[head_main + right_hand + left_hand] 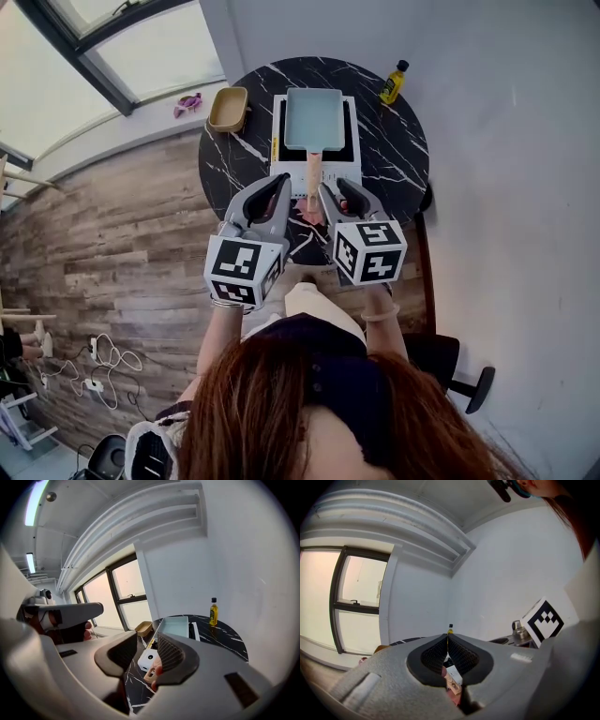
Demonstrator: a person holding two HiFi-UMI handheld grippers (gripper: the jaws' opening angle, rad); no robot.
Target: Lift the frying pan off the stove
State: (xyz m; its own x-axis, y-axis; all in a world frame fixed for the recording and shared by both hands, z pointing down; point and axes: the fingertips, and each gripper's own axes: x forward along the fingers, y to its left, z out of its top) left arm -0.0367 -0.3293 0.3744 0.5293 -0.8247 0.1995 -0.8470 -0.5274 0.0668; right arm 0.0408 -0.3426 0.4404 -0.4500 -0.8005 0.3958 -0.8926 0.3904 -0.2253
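In the head view, the frying pan, a pale blue rectangular one, sat on the white stove at the far side of the round black marble counter. Its wooden handle pointed toward the person. The left tool and the right tool hovered side by side over the near edge of the counter, the handle's end lying between the two tools and touching neither. A tan dish stood left of the stove and a yellow bottle well to its right. In the left gripper view, the left tool had its tips pressed together with nothing gripped. Through the hollow below the tips a piece of the handle showed, lying beyond the jaws. In the right gripper view, the right tool stood partly open and held nothing. In its gap appeared the front of the stove and the handle's end, close to the right pad but not pressed by it. The pan rested flat on the stove behind, with the bottle further right.
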